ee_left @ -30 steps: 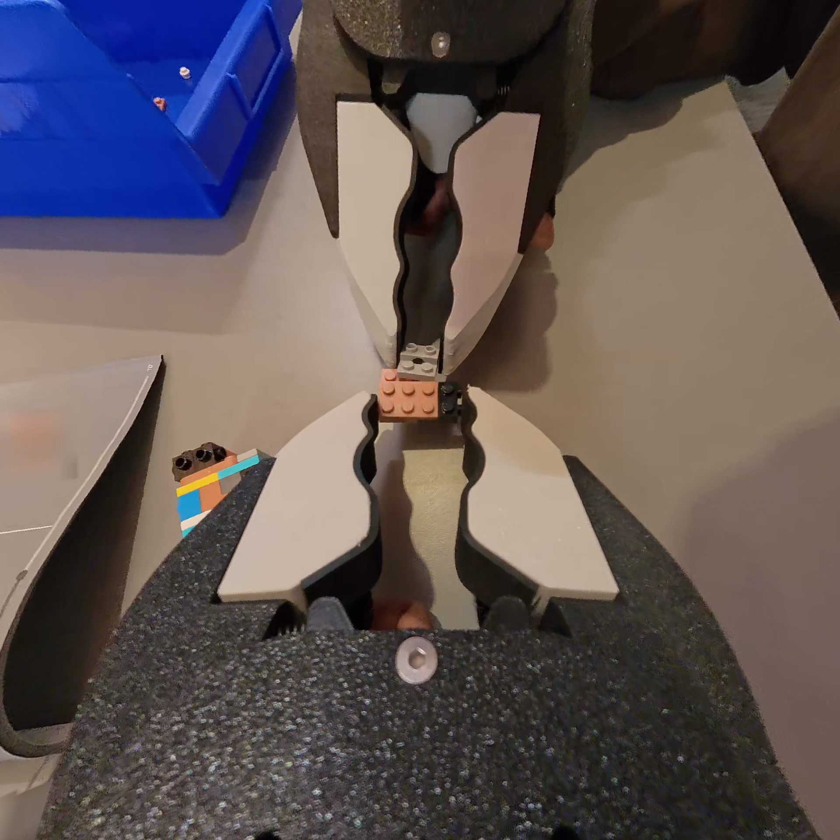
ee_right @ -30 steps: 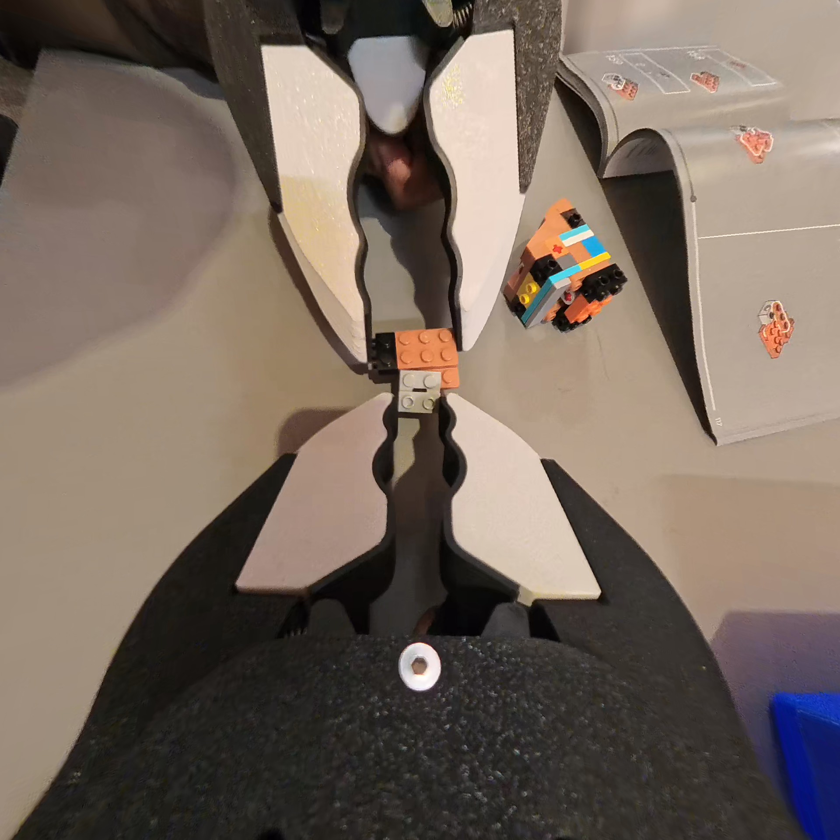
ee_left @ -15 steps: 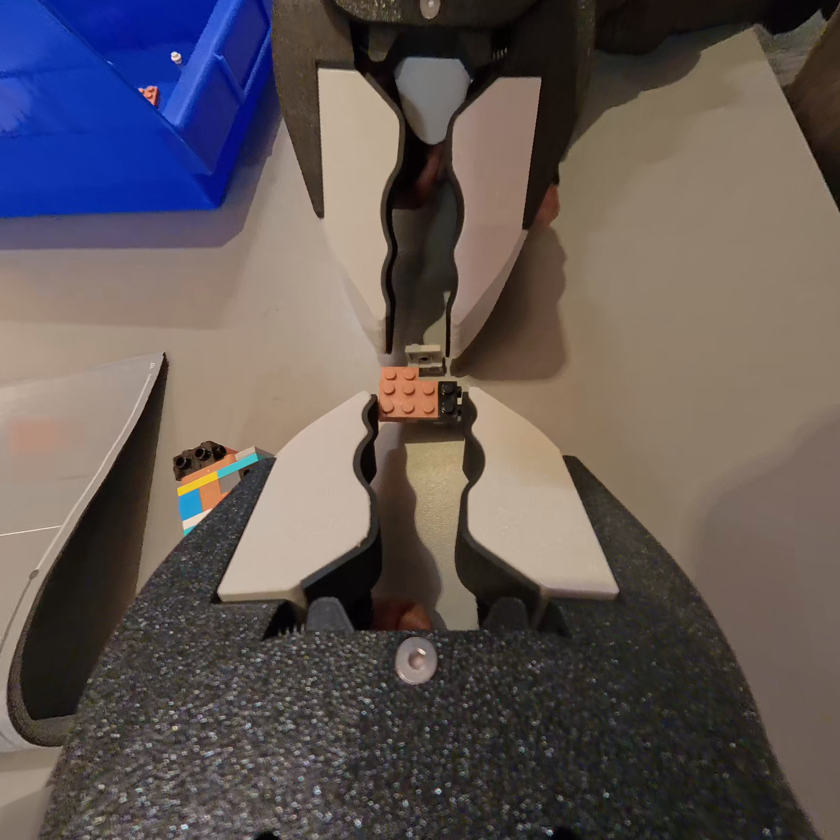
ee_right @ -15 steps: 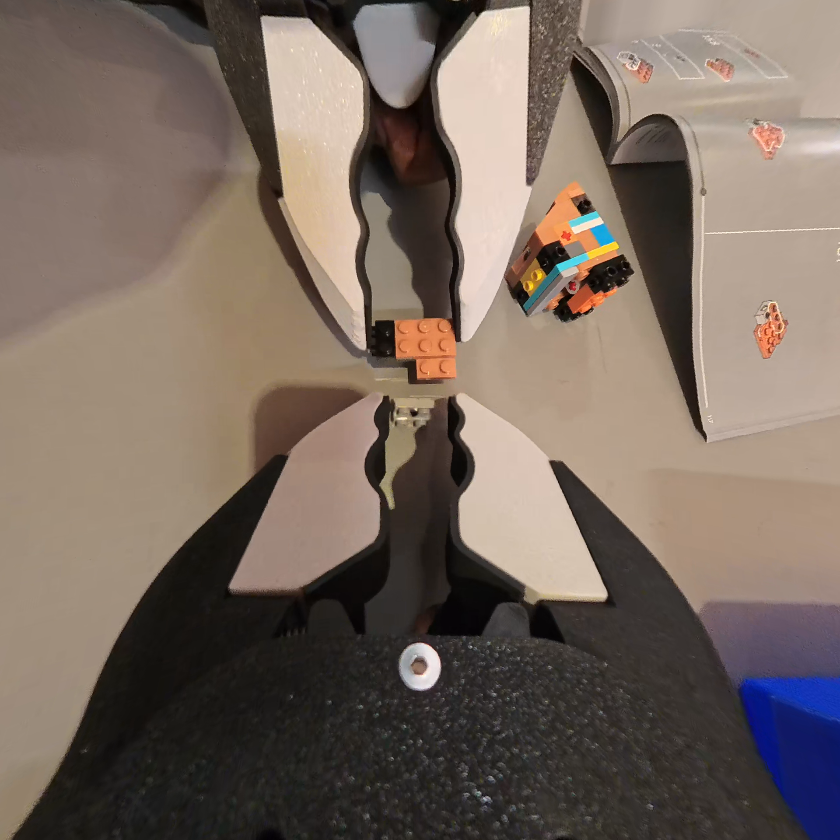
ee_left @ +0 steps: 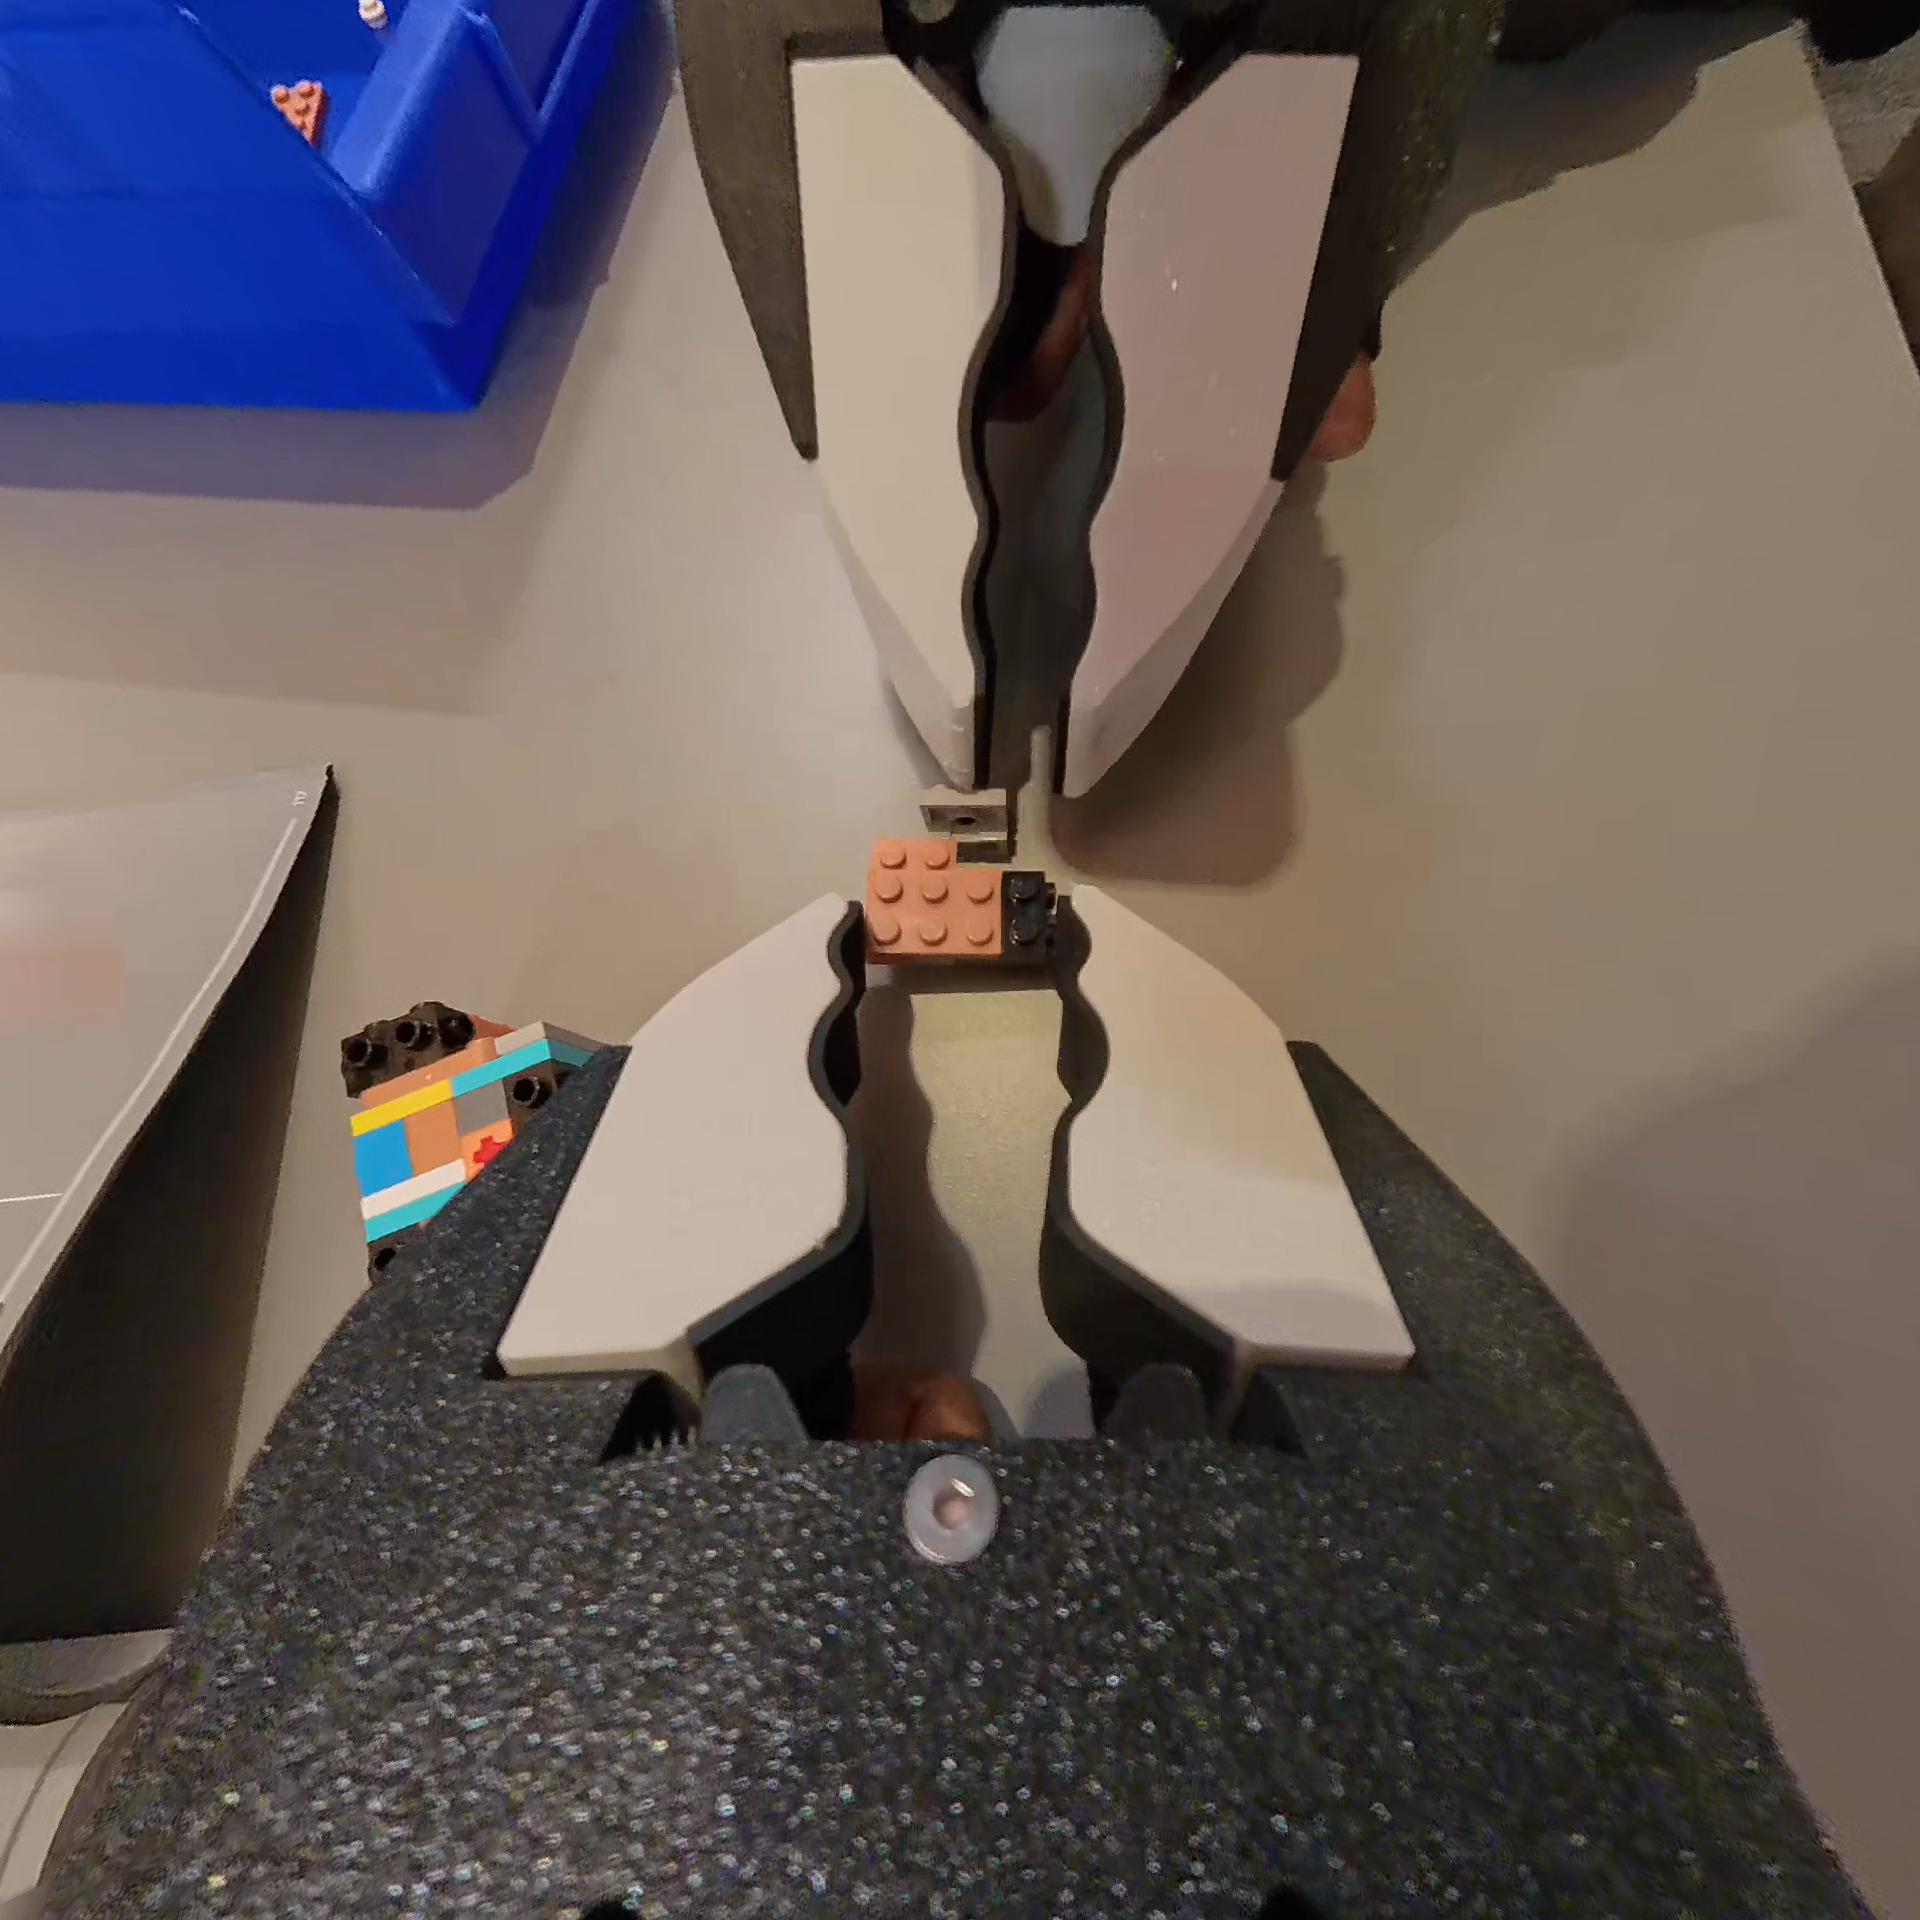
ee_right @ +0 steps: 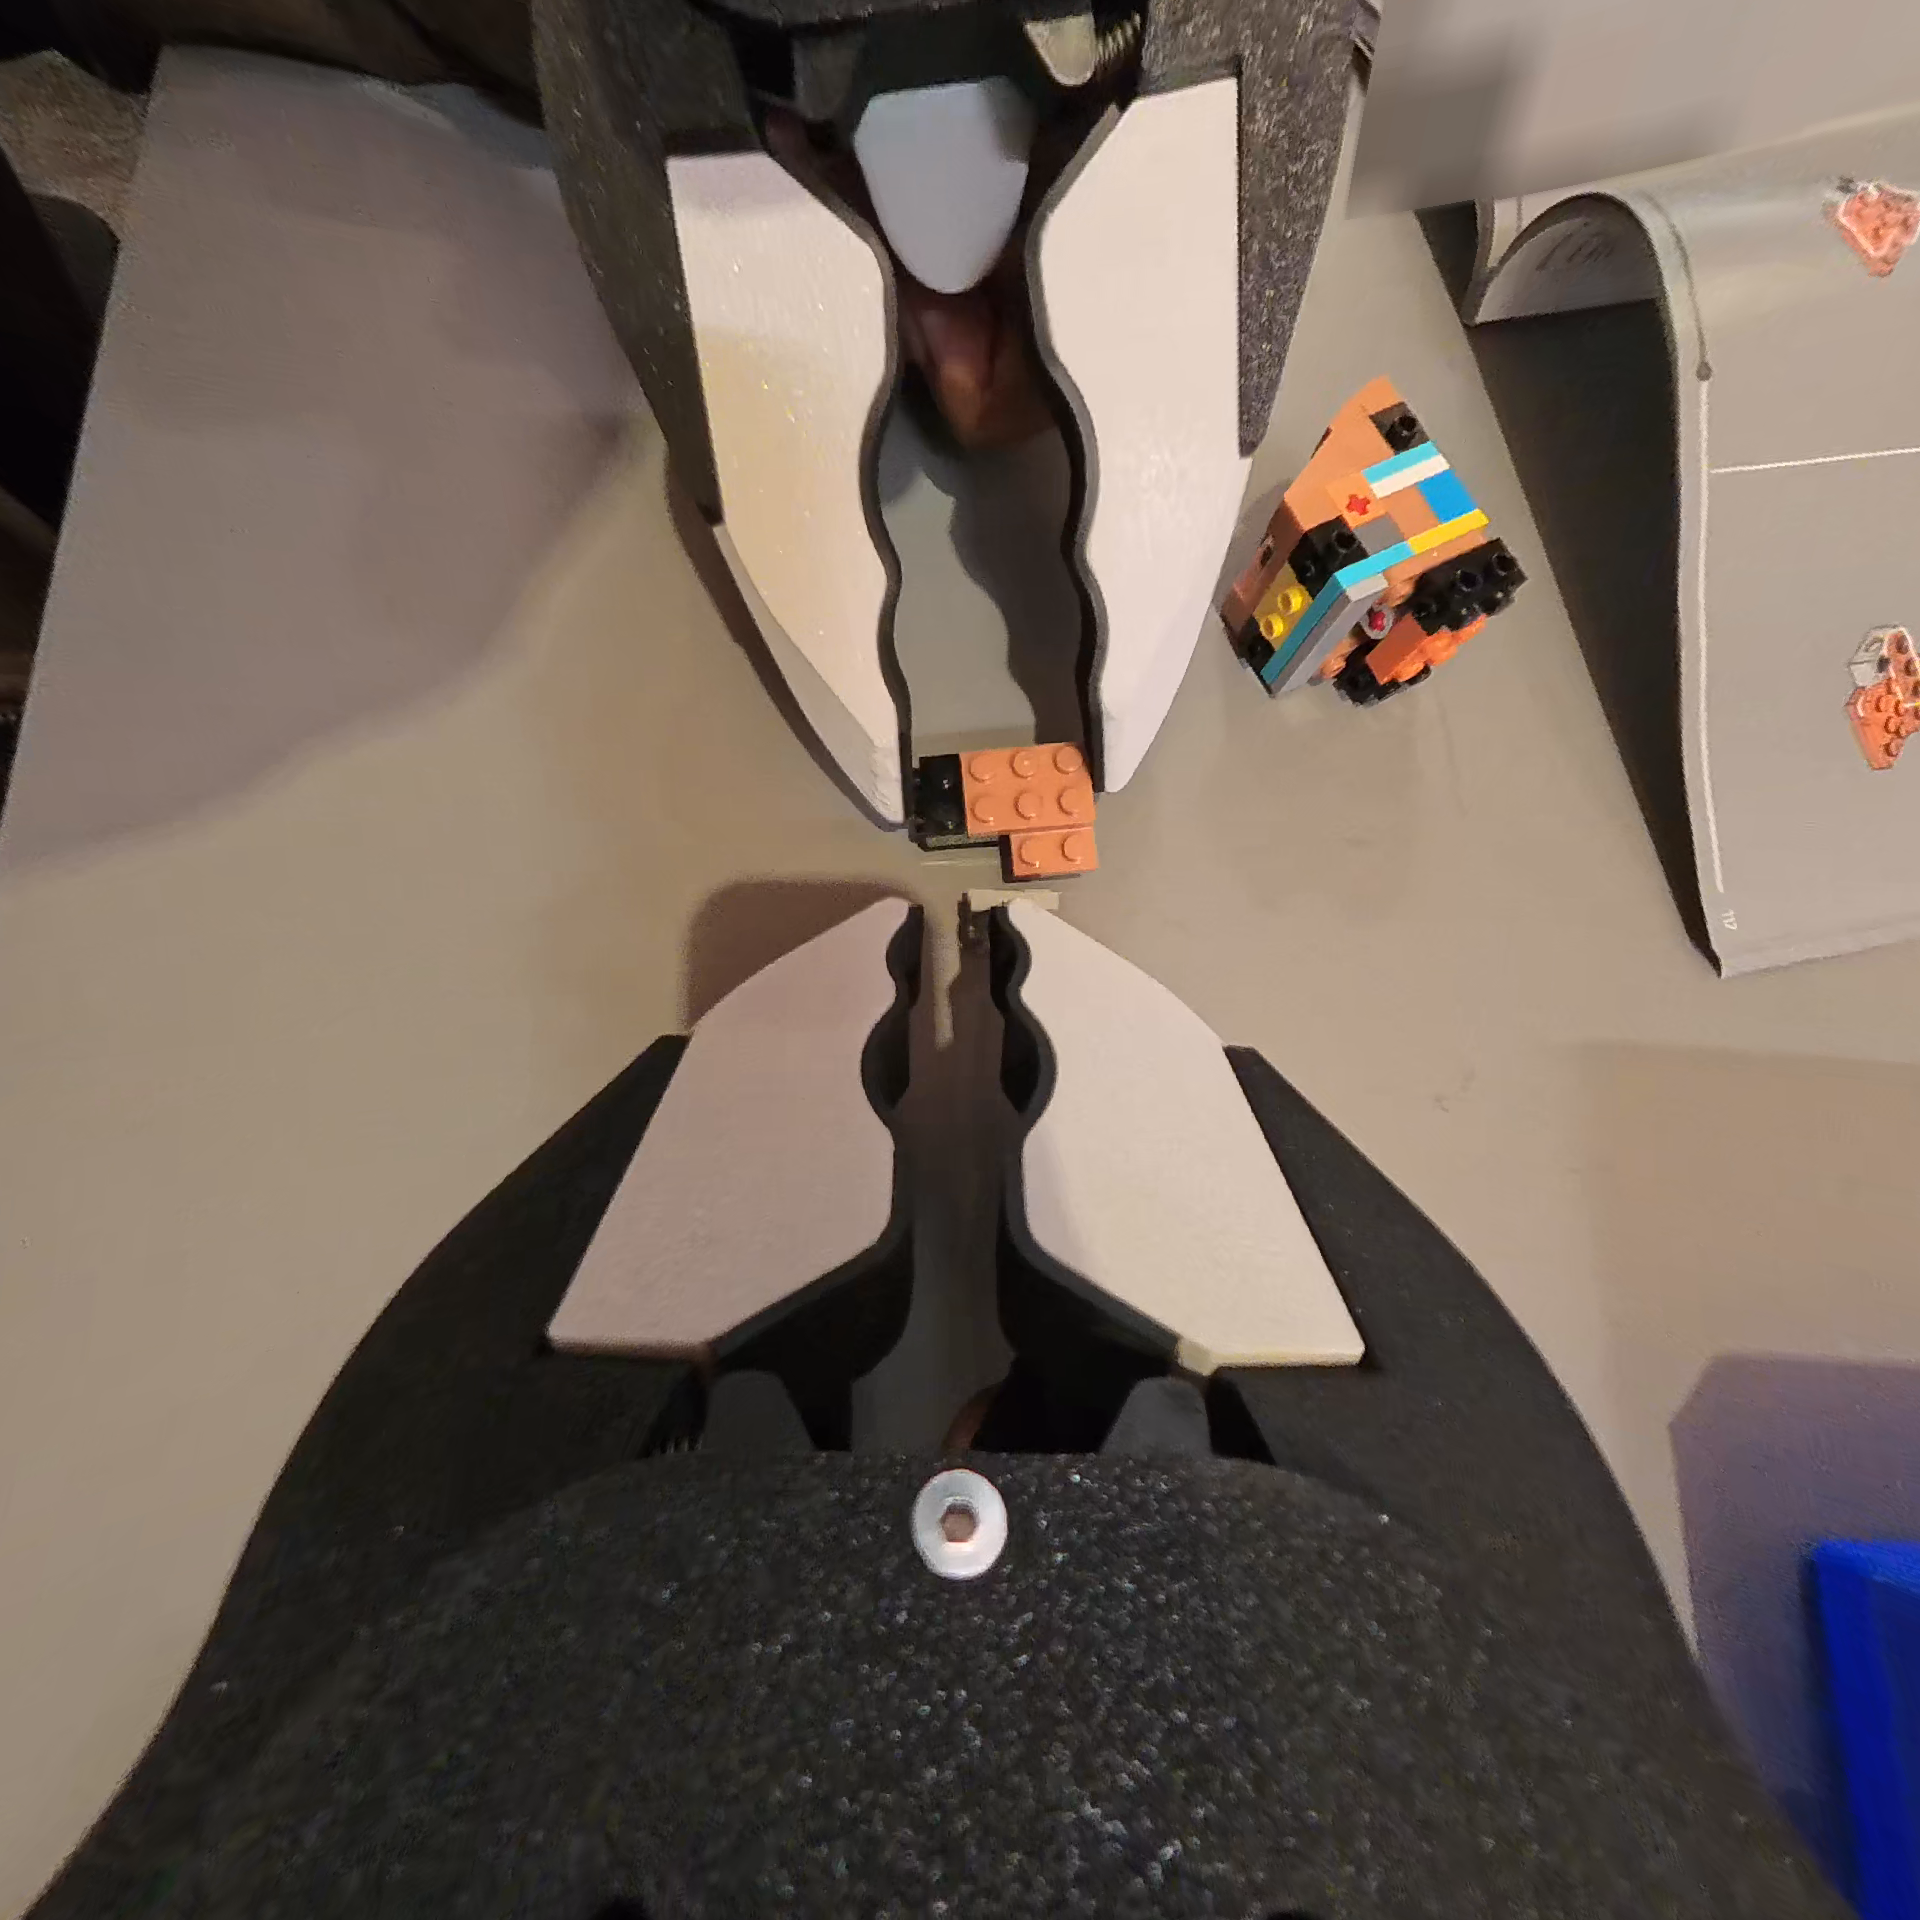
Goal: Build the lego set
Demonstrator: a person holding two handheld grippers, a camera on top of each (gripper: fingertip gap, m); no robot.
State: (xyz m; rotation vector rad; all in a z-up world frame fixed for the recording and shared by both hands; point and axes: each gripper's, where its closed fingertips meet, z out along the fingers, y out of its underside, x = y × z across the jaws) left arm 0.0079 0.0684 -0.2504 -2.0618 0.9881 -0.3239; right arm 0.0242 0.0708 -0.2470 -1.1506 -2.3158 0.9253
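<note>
Two grippers meet tip to tip over a pale table (ee_left: 1558, 935), and each wrist view fills in what the other lacks. Only the left wrist view shows the blue bin (ee_left: 208, 239) at the table's far left corner, with a small orange piece (ee_left: 299, 104) in one compartment. Only the right wrist view shows the whole of the finished lego block (ee_right: 1361, 551), multicoloured and tilted on the table, beside the open instruction booklet (ee_right: 1787, 582) at the table's right edge; in the left wrist view that block (ee_left: 436, 1122) is half hidden behind the gripper body.

The left gripper (ee_left: 961, 925) is clenched on an orange and black brick assembly (ee_left: 956, 904), pinched at its fingertips with the studs facing up. From the other side the same assembly (ee_right: 1013, 805) sits between the far fingertips, an orange step jutting toward the camera.

The right gripper (ee_right: 966, 920) is nearly closed and grasps a small grey piece (ee_right: 1003, 902) at its very tips; here the piece is seen edge on and little of it shows. The left wrist view shows that grey piece (ee_left: 966, 823) better, a small part with a hole in its face, hanging from the right gripper (ee_left: 1018, 774) just beyond the orange bricks. Whether it touches them cannot be told from that view; the right wrist view shows a thin gap.
</note>
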